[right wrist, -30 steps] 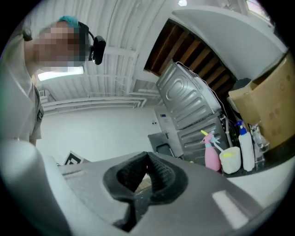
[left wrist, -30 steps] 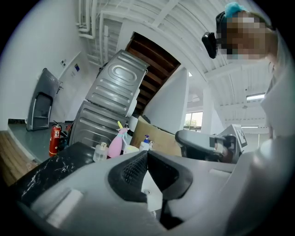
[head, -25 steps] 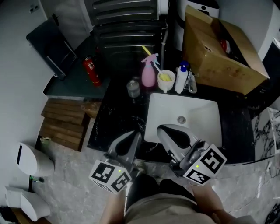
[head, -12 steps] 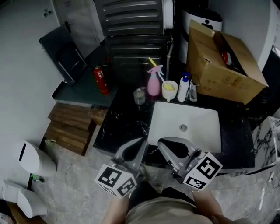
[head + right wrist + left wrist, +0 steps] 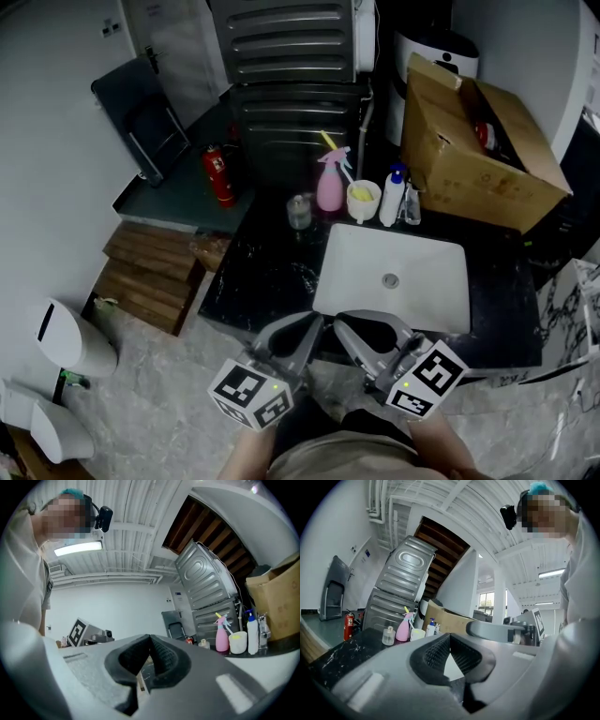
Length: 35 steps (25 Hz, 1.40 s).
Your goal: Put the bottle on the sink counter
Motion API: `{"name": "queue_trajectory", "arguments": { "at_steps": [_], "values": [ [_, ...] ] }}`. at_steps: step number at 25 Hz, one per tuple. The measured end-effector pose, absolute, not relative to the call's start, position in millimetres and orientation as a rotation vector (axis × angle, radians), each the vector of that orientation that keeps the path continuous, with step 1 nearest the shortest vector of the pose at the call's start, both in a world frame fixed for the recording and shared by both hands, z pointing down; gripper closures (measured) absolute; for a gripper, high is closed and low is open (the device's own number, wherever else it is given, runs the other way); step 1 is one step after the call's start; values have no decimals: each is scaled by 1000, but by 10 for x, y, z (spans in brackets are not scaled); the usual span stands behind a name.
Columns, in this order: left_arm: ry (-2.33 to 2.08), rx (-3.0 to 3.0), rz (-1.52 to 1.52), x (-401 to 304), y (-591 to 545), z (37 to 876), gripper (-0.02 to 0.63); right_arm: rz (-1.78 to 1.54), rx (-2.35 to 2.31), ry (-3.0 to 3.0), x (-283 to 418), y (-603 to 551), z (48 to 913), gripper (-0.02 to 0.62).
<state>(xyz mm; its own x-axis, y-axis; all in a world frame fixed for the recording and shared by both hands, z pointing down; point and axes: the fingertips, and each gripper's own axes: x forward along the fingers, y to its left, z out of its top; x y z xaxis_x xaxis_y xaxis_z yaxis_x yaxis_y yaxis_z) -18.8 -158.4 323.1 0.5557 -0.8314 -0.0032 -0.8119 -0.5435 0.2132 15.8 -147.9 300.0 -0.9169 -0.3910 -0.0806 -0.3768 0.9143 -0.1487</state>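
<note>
Head view, L claw point(image 5: 316, 322), R claw point(image 5: 339, 324) shut, tips converging nr sink point(image 5: 427, 267)

Head view's pretty dim, and the black counter point(image 5: 258, 277) swallows detail. Both gripper views are brighter but heavily fisheyed with dark corners, and the ceiling strip light point(image 5: 77, 548) blows out.

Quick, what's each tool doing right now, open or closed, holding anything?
Left tool: closed, holding nothing.
Right tool: closed, holding nothing.
</note>
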Motion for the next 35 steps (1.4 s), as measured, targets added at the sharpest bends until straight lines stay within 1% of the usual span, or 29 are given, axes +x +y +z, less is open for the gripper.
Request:
{"name": "queue_trajectory", "arguments": {
  "at_steps": [10, 25, 35],
  "values": [
    [-1369, 2595, -112, -74, -1512, 3358, 598, -202, -572, 3024, 199, -1428, 3117, 592],
    [-1369, 2591, -112, -120, -1542, 3364, 599, -165, -512, 3035, 206, -1417, 3101, 592],
    [-1369, 2558, -90, -176, -1536, 3457, 598, -239, -548, 3008, 199, -1482, 3202, 592]
  ]
}}
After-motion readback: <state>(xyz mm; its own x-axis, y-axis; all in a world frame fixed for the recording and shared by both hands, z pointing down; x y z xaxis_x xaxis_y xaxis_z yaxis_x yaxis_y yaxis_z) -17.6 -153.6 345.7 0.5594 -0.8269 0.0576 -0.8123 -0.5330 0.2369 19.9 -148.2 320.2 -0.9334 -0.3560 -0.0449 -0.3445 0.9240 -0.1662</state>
